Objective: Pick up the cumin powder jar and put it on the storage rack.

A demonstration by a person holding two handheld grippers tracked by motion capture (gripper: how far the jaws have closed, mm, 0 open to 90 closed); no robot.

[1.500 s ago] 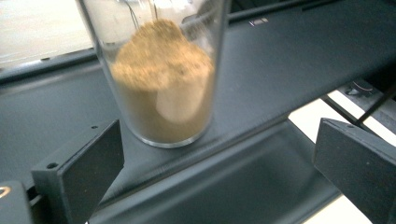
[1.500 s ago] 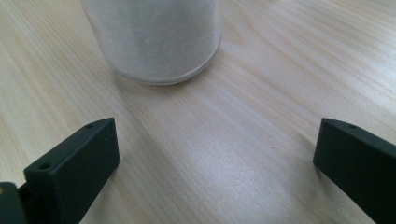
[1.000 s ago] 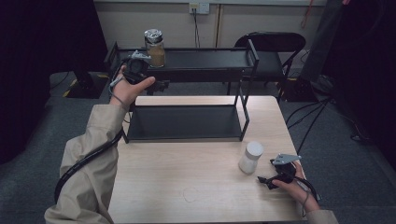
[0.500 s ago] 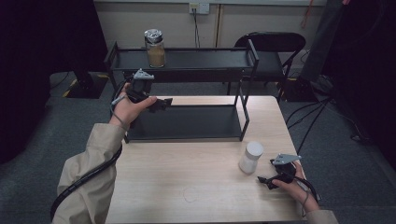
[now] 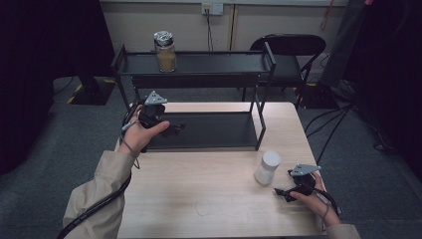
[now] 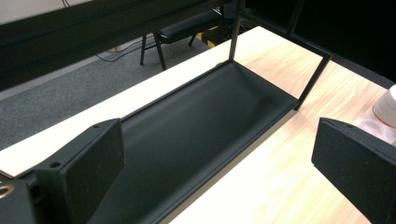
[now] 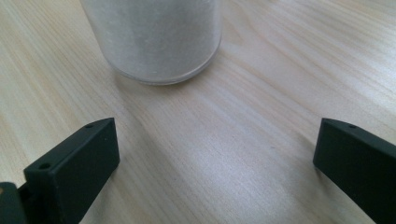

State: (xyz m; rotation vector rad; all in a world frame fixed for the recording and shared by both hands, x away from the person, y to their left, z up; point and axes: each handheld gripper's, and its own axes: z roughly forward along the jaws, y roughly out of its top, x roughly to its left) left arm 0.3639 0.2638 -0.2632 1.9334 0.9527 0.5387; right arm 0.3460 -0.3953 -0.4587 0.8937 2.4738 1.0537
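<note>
Up high, a brown jar (image 5: 165,51) tops the rack (image 5: 199,130). Left gripper (image 5: 171,128) hovers low, wide, empty; right gripper (image 5: 283,191) gapes empty beside the white jar (image 7: 156,37).

The left tool (image 5: 171,128) is held raised near the worktop's far-left corner, jaws wide apart. The right tool (image 5: 279,191) rests low by the near-right corner, jaws spread.

Two-tier rack (image 5: 259,89) stands across the far half of the table (image 5: 199,199). A jar (image 5: 165,51) sits on its top shelf, toward the left. The white bottle (image 5: 267,168) stands on the tabletop, in front of the rack's right end. Behind the table, right of the jar, stands a folding chair (image 5: 293,50).
</note>
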